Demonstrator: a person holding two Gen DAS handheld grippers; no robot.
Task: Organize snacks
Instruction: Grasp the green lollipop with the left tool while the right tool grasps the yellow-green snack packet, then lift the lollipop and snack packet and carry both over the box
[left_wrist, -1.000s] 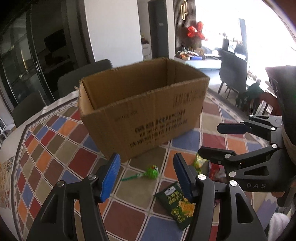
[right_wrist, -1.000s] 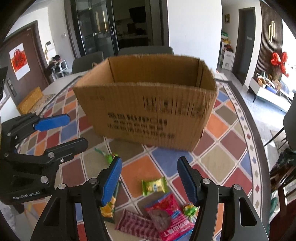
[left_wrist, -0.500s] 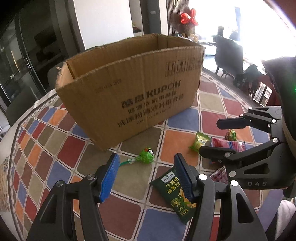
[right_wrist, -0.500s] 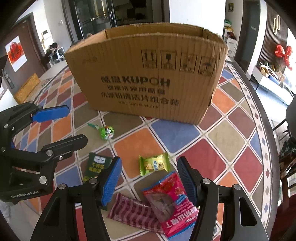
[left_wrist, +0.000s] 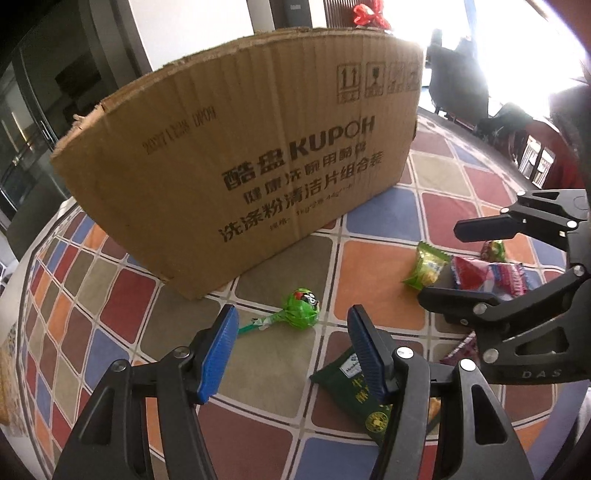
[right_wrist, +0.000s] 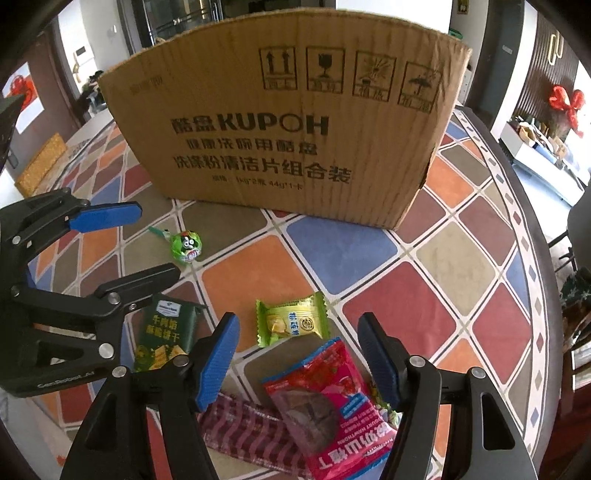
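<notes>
Landmark: cardboard box (right_wrist: 280, 122), brown, printed with black lettering and handling symbols, standing upright on a table (right_wrist: 439, 236) covered in a cloth of coloured diamond tiles. Its inside cannot be seen from either view.

Snacks, all on the cloth in front of the box, none touching it:
- Lollipop (right_wrist: 186, 245) in a green wrapper, stick pointing away to the left, nearest the box's left front corner.
- Yellow-green packet (right_wrist: 291, 325), small, farther from the box than the lollipop, about level with the box's middle.
- Dark green packet (right_wrist: 164, 336), left of the yellow-green one and partly under a finger of the left gripper in the right wrist view.
- Red packet (right_wrist: 325, 398), farther from the box again, just behind the yellow-green packet.
- Striped maroon packet (right_wrist: 247, 432), beside the red one, its right end tucked under it.

Tools:
- Left gripper (left_wrist: 291, 349): jaws partly spread, nothing between the blue pads; it hangs above the cloth with the lollipop just beyond its tips.
- Right gripper (right_wrist: 297, 354): jaws opening, nothing gripped; it hangs over the red packet and the yellow-green packet, pads clear of both.
</notes>
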